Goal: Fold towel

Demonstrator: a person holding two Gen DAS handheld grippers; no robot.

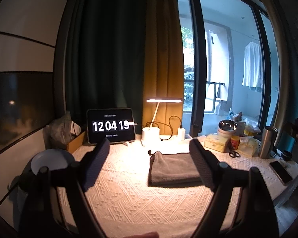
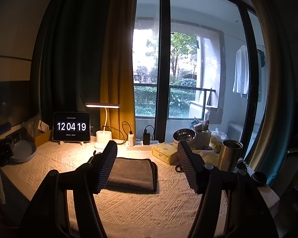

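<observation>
A grey towel (image 1: 173,167) lies folded into a flat rectangle on the cream textured tablecloth (image 1: 129,198), with a small loop at its far left corner. It also shows in the right wrist view (image 2: 132,173). My left gripper (image 1: 150,158) is open and empty, held above the cloth short of the towel, which sits toward its right finger. My right gripper (image 2: 147,158) is open and empty, with the towel between and beyond its fingers, partly hidden by the left finger.
A tablet clock (image 1: 110,126), a lit desk lamp (image 1: 151,132) and a charger with power strip (image 2: 138,141) stand at the back. A white bowl (image 1: 49,159) is left. A tissue box (image 2: 164,151), metal bowl (image 2: 183,135), steel cup (image 2: 229,154), scissors (image 1: 234,154) and phone (image 1: 281,171) are right.
</observation>
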